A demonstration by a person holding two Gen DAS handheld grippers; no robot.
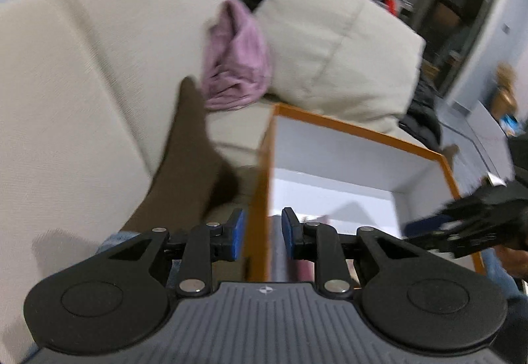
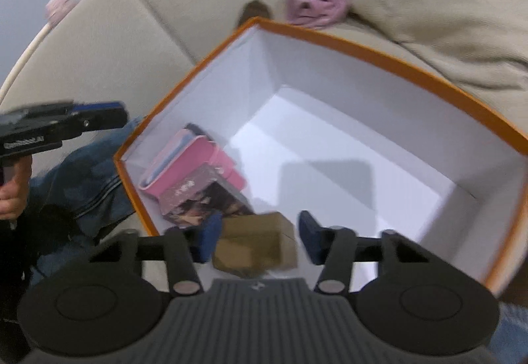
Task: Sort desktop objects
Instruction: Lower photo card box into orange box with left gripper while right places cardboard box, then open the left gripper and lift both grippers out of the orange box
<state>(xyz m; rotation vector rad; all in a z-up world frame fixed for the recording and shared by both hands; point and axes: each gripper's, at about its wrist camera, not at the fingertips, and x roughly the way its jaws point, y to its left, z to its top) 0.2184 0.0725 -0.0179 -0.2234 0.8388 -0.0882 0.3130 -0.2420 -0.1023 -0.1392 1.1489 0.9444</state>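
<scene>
Inside the orange box, near its front-left corner: small brown box between my right gripper jaws, which stand apart
It sits beside the pink case and dark printed box, grouped to leave floor free; my left gripper hovers parted and empty at the rim, on the beige sofa
</scene>
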